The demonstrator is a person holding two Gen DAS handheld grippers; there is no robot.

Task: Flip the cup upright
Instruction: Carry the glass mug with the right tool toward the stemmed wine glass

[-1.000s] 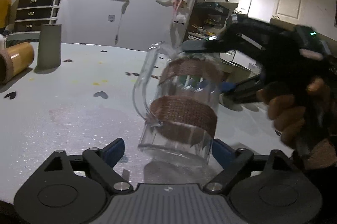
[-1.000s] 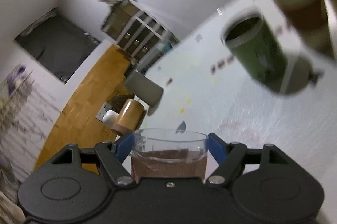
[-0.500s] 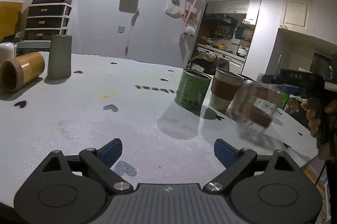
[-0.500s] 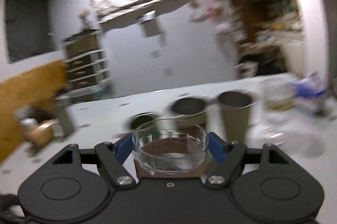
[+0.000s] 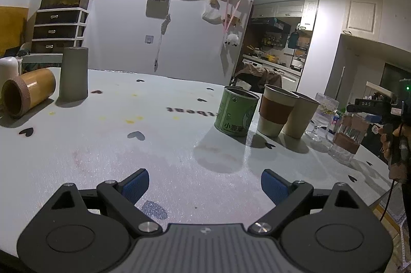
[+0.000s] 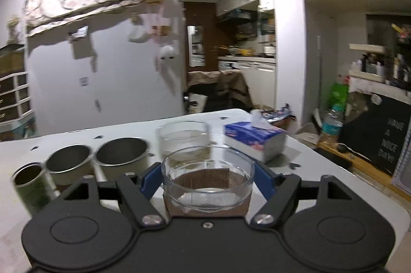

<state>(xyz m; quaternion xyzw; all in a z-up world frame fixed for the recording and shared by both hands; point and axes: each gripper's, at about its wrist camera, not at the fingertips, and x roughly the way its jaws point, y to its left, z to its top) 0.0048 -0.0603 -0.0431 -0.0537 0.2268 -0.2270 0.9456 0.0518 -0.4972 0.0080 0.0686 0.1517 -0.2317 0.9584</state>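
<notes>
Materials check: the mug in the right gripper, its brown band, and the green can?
Glass mug: clear glass or possibly hard plastic; glossy, and the table shows through its wall. Brown band: looks like woven burlap-type fabric, matte with a coarse texture. Green can: likely printed tin; thin rolled rim, satin green label, dull grey inside.

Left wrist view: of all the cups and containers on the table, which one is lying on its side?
The amber cylinder at the far left, its open mouth facing the camera. The grey tumbler, green tin, paper cups and glasses all stand upright.
</notes>
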